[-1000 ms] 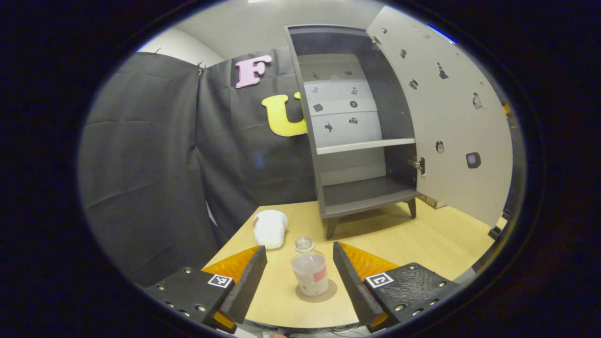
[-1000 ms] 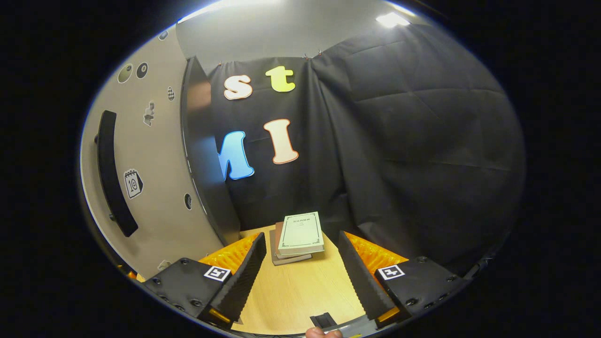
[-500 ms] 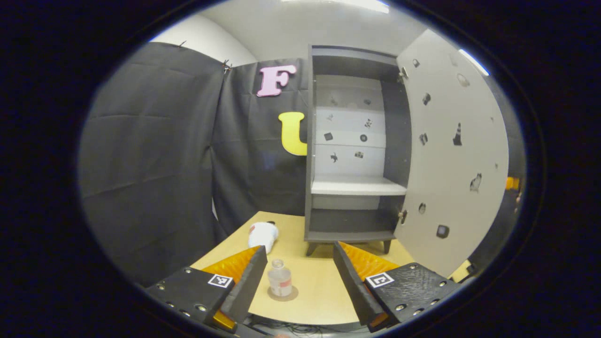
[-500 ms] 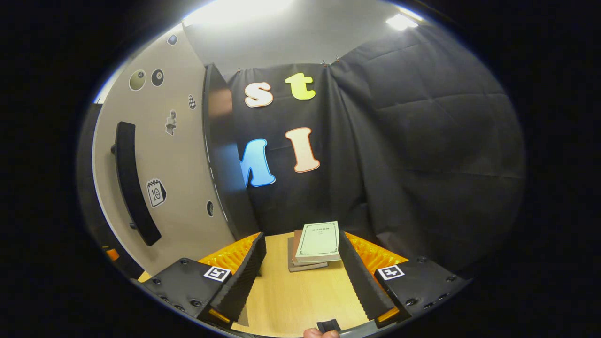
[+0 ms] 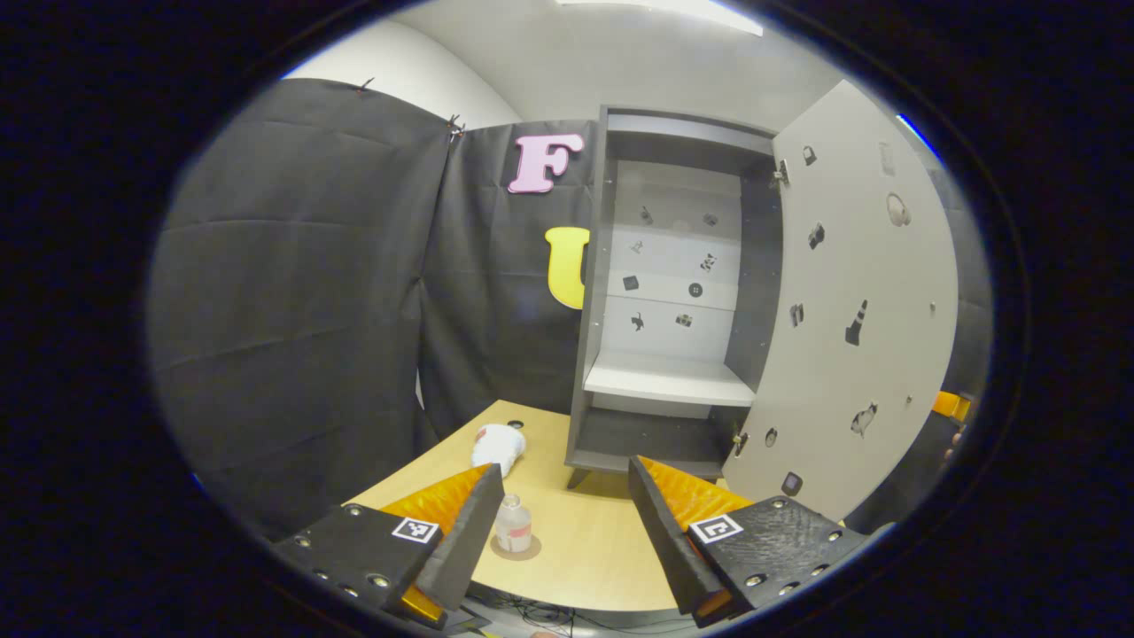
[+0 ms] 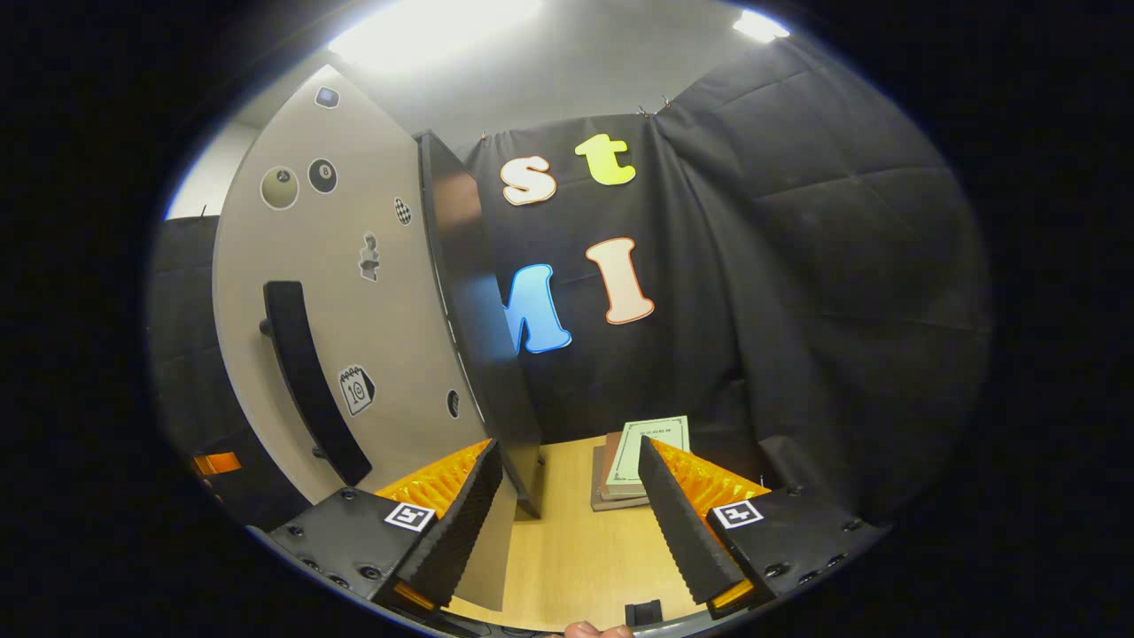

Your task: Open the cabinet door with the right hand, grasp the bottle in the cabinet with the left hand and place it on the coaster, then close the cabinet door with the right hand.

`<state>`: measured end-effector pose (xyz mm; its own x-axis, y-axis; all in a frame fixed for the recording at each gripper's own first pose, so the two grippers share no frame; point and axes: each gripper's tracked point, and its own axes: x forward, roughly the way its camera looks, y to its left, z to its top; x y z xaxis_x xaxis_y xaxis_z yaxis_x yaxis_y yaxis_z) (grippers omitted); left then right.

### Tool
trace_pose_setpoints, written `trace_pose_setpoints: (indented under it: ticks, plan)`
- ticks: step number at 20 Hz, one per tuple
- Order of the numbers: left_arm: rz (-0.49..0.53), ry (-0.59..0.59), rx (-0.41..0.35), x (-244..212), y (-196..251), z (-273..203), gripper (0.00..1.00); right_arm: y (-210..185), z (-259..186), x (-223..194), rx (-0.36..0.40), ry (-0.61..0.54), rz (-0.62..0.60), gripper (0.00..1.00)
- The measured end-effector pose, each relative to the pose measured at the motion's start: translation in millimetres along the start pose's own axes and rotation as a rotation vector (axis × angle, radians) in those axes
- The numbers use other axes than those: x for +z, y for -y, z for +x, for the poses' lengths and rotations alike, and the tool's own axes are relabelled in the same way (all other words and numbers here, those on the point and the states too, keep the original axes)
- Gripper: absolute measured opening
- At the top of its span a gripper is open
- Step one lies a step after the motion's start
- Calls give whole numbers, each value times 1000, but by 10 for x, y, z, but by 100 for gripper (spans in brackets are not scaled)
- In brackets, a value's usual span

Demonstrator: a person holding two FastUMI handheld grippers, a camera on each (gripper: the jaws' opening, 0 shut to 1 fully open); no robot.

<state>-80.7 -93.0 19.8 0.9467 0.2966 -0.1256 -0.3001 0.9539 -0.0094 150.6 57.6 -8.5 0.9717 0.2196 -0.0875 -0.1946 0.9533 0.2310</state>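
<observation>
Left gripper view: bottle (image 5: 513, 525) on coaster (image 5: 516, 548), beyond spread jaws.

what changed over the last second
The left gripper backed away from the bottle, which now looks smaller and farther off. The right gripper drew back from the books, toward the door. The bottle stayed on the coaster, the door open, both jaws open.

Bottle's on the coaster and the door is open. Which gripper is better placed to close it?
Right. In the right gripper view the door handle is just left of the open right gripper. The left gripper is open near the bottle on the coaster.
</observation>
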Motion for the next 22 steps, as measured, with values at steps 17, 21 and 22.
trace_pose_setpoints:
  ticks: [17, 21, 22]
  plan:
    - [58, 42, -204, 290, -227, 726, 85, -882, -72, 450, -12, 34, -80, 97]
    - [72, 38, -222, 294, -406, 891, 85, -1130, -83, 392, -22, 27, -122, 98]
    - [79, 41, -222, 297, -447, 932, 85, -1218, -78, 362, -14, 23, -116, 98]
